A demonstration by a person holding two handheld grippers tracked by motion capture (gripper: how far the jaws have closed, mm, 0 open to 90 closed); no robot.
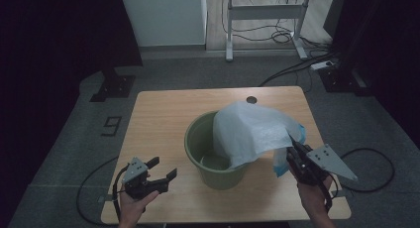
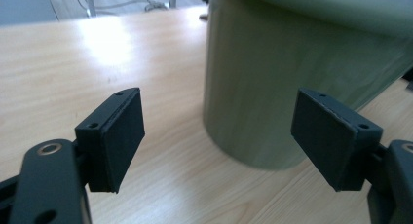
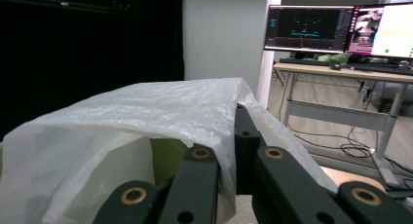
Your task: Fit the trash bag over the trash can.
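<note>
Table: light wooden rectangular table (image 1: 163, 114), with a small dark round hole (image 1: 251, 99) near its far edge.

Bucket: round olive-green plastic bucket (image 1: 200, 151), upright on the table, a little toward the near side of centre; in the left gripper view its smooth green wall (image 2: 272, 87) stands just beyond the left tool's jaws.

Bag: thin, white, translucent plastic bag (image 1: 250, 131), draped over the right part of the bucket's rim and raised above it; one pale bluish edge hangs down beside the right tool. In the right gripper view the crinkled film (image 3: 146, 112) lies across and between the jaws.

Right tool: black two-jaw tool with a grey three-cornered plate (image 1: 296, 151), held in the person's right hand (image 1: 314, 198) at the near right of the table, just right of the bucket. Jaws clenched on a pinch of the bag.

Left tool: black two-jaw tool (image 1: 163, 169), held in the person's left hand (image 1: 133, 203) at the near left of the table, beside the bucket and apart from it. Jaws spread wide, nothing between the pads (image 2: 122, 136); released.

Contact, left tool to bucket: none seen; the gap looks small in the left gripper view, though the angle makes it hard to judge.

Surroundings: grey floor with black cables (image 1: 366, 163); a white-legged desk (image 3: 341, 70) carrying lit monitors (image 3: 307, 27) in the right gripper view.
</note>
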